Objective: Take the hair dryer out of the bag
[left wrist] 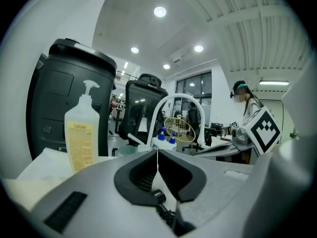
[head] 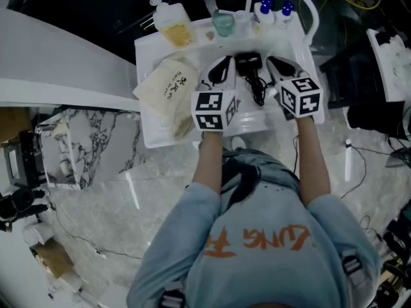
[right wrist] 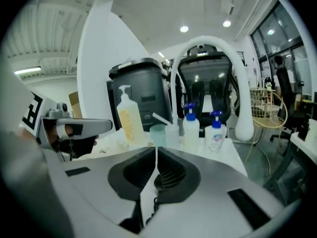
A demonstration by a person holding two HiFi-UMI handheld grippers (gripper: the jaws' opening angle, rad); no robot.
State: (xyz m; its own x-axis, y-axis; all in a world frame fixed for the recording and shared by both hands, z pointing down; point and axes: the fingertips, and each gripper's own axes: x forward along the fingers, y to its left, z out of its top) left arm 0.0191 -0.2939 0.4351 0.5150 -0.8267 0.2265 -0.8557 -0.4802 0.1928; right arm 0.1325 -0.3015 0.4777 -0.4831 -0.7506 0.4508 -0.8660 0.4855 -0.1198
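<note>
Head view: hair dryer (head: 249, 63), black, lies on the white table (head: 149, 136) between the two claws and well clear of the beige bag (head: 168, 88), which sits flat-looking to the left. The dryer's cord (head: 258, 90) trails toward the person. Left gripper (head: 223, 66) and right gripper (head: 276, 66) flank the dryer, near it but apparently not on it. Judgement: removal looks as good as done, and what is left is tidy clearance. Draw both claws straight back and up, and watch that neither tip hooks the cord and drags the dryer off its spot. If it needs resetting, take the body, not the cord. The table is crowded along the far edge with a yellow pump bottle (head: 173, 25), a teal cup (head: 223, 23) and two blue-capped bottles (head: 263, 8). Marble-pattern floor (head: 96, 204) below. Left gripper view: left gripper (left wrist: 157, 151) tips meet in a hairline seam with nothing pinched. A loop of cord (left wrist: 171, 214) shows through the gap behind the tips, probably lying underneath. Beyond are the pump bottle (left wrist: 85, 133), a black bin (left wrist: 69, 93), an office chair (left wrist: 141, 108), a white arched tube (left wrist: 168, 103), ceiling spots and a person standing far right. Right gripper view: right gripper (right wrist: 156, 148) is likewise closed tip to tip and holds nothing, with cord (right wrist: 148, 207) again glimpsed below. Pump bottle (right wrist: 130, 119), teal cup (right wrist: 158, 134), blue-capped bottles (right wrist: 191, 128) and arched tube (right wrist: 233, 68) stand ahead, in an office with large windows.
</note>
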